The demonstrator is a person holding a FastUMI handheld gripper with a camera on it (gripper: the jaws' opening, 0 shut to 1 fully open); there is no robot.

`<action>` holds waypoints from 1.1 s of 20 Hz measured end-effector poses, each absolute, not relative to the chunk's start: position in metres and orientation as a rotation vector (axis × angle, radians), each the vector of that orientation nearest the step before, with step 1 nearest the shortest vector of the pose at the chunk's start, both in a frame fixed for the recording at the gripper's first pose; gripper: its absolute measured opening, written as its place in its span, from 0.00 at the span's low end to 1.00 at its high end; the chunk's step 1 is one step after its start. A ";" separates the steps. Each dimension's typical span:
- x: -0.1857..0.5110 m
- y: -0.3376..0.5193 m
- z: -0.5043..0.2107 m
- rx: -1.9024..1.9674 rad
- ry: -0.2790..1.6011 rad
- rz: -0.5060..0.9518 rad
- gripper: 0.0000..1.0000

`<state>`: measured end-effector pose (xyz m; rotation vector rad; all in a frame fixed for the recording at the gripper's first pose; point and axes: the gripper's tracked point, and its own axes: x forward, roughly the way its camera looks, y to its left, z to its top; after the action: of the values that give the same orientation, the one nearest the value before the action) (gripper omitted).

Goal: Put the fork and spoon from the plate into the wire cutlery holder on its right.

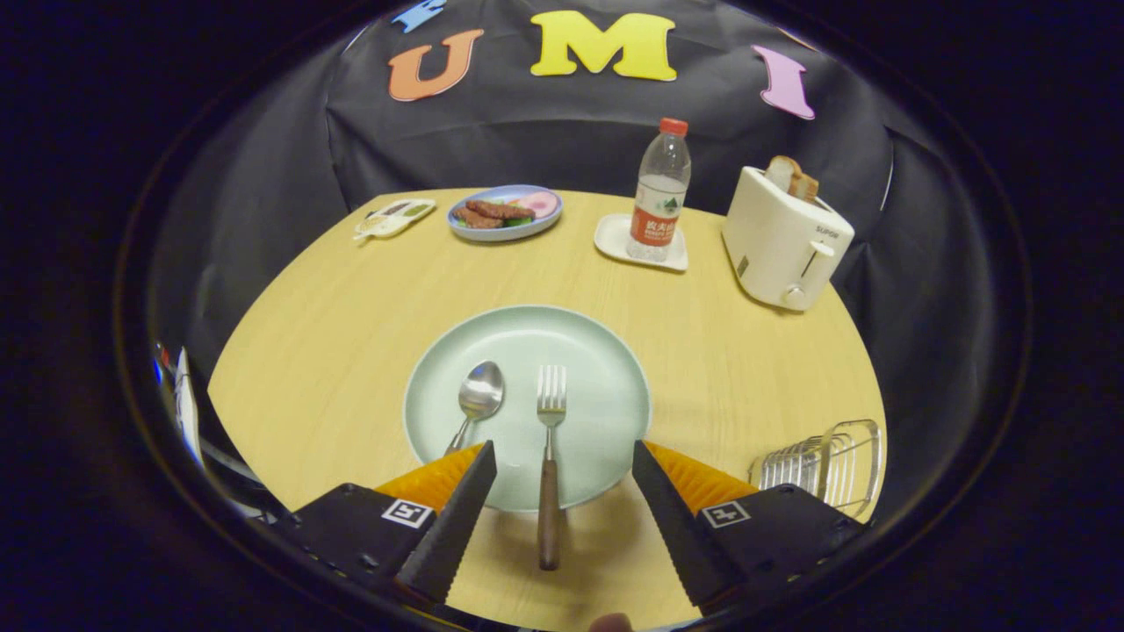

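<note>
A pale green plate (597,369) lies on the wooden table just ahead of my fingers. On it rests a fork (550,439) with a brown wooden handle that reaches back over the plate's near rim, lying between my two fingers. A spoon (479,395) sits left of the fork, its handle running under my left finger. My gripper (562,456) is open, straddling the fork handle without touching it. The wire cutlery holder (825,461) stands to the right of the plate, partly hidden behind my right finger's body.
Beyond the plate stand a water bottle (660,193) on a white coaster (615,241), a white toaster (781,241) with bread in it, a blue plate of food (505,212) and a small white dish (395,218). The table's edge curves near on both sides.
</note>
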<state>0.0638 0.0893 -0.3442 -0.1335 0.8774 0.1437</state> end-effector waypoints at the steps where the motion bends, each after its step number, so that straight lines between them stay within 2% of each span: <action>1: 0.066 0.092 -0.349 -0.145 0.891 0.153 0.90; 2: 0.067 0.094 -0.356 -0.157 0.904 0.161 0.86; 3: 0.069 0.094 -0.363 -0.171 0.918 0.160 0.72; 5: 0.071 0.095 -0.371 -0.189 0.948 0.148 0.55; 10: 0.071 0.097 -0.388 -0.145 1.026 0.143 0.19; 11: 0.072 0.096 -0.396 -0.151 1.046 0.135 0.18; 12: 0.070 0.095 -0.390 -0.145 1.058 0.136 0.05; 14: 0.068 0.094 -0.387 -0.122 1.080 0.136 0.05; 15: 0.068 0.094 -0.379 -0.111 1.079 0.139 0.00; 22: 0.052 0.069 -0.291 -0.053 1.085 0.153 0.01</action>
<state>0.0519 0.0691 -0.2910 -0.0531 1.0852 0.1532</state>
